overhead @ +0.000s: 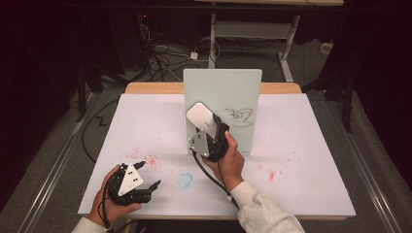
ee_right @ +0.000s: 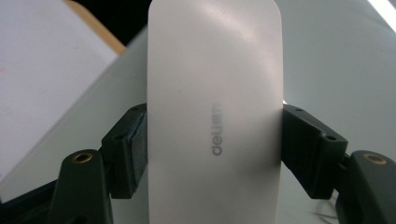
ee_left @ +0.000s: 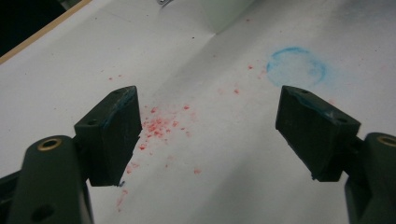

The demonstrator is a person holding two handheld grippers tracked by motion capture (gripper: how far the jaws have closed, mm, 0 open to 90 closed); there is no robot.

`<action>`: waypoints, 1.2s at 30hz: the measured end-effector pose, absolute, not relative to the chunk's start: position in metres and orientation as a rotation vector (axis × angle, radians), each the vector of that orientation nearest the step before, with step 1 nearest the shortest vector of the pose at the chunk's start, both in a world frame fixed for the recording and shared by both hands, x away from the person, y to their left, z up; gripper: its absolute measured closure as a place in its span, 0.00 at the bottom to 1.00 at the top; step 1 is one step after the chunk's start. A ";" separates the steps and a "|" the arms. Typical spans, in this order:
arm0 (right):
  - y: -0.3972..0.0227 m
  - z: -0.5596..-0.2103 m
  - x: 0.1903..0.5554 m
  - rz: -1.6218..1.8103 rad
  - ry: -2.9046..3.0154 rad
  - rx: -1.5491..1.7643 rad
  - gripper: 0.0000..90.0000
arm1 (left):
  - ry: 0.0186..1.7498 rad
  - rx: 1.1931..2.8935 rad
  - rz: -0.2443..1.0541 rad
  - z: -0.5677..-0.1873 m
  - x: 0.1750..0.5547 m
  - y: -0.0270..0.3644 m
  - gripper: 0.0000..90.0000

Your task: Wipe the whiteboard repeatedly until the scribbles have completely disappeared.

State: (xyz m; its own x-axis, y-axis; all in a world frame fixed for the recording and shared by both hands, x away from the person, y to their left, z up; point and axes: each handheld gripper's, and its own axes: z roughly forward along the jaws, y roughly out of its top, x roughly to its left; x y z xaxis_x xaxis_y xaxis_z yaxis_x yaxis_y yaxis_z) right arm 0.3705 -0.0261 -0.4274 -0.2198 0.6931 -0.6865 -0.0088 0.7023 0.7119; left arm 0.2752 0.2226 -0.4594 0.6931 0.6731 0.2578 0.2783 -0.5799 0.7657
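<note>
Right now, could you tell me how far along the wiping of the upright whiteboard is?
Done: the right gripper is shut on the white eraser and has it raised at the whiteboard. In hand: the eraser sits left of the black scribble. Left: the scribble looks whole, so wiping has yet to reach it. The left gripper rests open over the table.

place: lab or test room | signs: cable tangle [overhead: 163, 56] on floor, paper-covered table [overhead: 311, 145], dark surroundings

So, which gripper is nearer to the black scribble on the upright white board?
The right. The right gripper, shut on a white rounded eraser, is up at the upright white board, just left of the black scribble. The left gripper rests open at the table's near edge, far from it.
</note>
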 end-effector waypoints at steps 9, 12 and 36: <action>-0.015 -0.455 0.360 0.637 1.769 0.456 0.35 | 0.726 2.185 0.708 -0.459 0.274 0.224 0.24; -0.024 -0.448 0.362 0.637 1.742 0.487 0.35 | 0.730 2.176 0.709 -0.459 0.274 0.224 0.24; -0.095 -0.423 0.371 0.675 1.679 0.623 0.35 | 0.739 2.183 0.710 -0.460 0.275 0.222 0.24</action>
State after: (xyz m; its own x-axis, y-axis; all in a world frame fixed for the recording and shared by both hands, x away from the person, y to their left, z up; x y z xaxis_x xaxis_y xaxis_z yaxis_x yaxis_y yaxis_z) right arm 0.3707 -0.0945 -0.4227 -0.1950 0.7138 -0.6726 0.0496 0.6921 0.7201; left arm 0.2748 0.2218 -0.4600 0.6850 0.6803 0.2606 0.2880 -0.5814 0.7609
